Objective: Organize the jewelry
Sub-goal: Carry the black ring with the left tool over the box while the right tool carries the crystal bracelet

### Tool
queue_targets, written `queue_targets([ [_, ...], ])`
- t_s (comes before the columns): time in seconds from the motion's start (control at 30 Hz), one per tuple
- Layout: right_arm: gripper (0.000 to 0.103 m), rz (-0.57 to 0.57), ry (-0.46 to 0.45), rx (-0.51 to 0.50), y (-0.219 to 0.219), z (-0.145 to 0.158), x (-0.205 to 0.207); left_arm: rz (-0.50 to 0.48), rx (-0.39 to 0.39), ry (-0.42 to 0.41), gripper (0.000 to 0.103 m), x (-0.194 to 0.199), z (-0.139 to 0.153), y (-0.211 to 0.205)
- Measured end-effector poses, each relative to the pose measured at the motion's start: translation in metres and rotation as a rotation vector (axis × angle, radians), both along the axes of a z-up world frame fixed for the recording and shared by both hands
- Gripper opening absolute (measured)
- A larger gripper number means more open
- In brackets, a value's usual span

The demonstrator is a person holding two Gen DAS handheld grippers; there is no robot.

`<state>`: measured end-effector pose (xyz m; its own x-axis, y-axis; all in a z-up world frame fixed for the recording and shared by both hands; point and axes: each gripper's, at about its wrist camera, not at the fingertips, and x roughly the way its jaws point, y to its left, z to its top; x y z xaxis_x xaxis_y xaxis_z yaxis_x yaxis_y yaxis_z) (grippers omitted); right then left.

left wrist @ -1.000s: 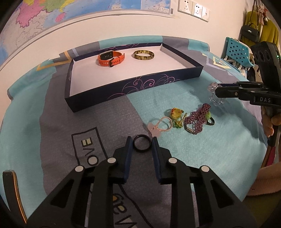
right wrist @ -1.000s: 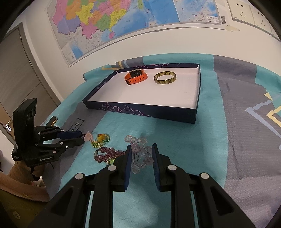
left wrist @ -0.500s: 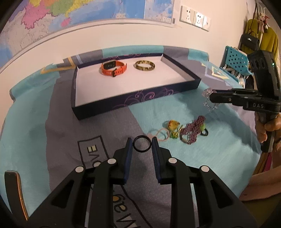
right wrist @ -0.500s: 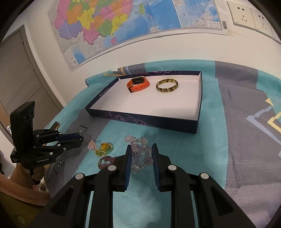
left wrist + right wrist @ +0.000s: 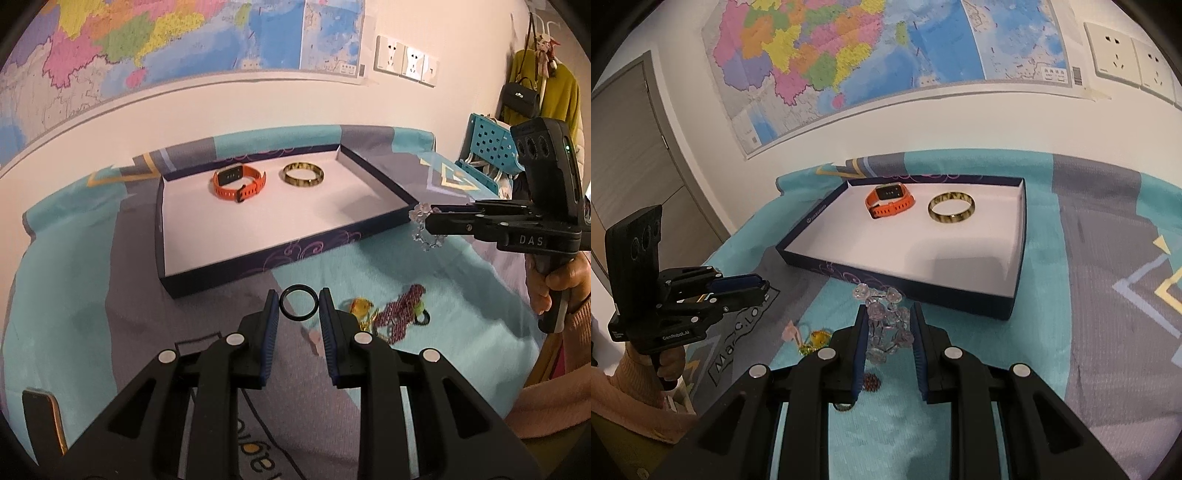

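A black ring (image 5: 298, 304) is clamped between the left tongs (image 5: 297, 314), held up over the patterned cloth (image 5: 92, 295) short of the box (image 5: 258, 258). A clear bead bracelet (image 5: 886, 325) is clamped in the right tongs (image 5: 888, 328), just before the box's near wall. An orange watch (image 5: 238, 182) and a gold bangle (image 5: 303, 174) are already laid side by side on the white floor of the box. A small heap of loose jewelry (image 5: 391, 314) is left on the cloth. The carrying step appears to be in hand. Next, each piece would need to be lifted over the wall, brought above a bare patch, and released without disturbing what is laid there.
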<state>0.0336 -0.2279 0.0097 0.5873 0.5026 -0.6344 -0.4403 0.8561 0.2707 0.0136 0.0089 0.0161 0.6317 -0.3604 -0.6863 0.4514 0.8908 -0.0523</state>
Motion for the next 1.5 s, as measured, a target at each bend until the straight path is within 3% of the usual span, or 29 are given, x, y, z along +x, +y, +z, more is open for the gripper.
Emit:
queue_targets([
  [1.5, 0.021, -0.016, -0.026, 0.011, 0.010, 0.011, 0.068, 0.021, 0.005, -0.057, 0.023, 0.071, 0.018, -0.013],
])
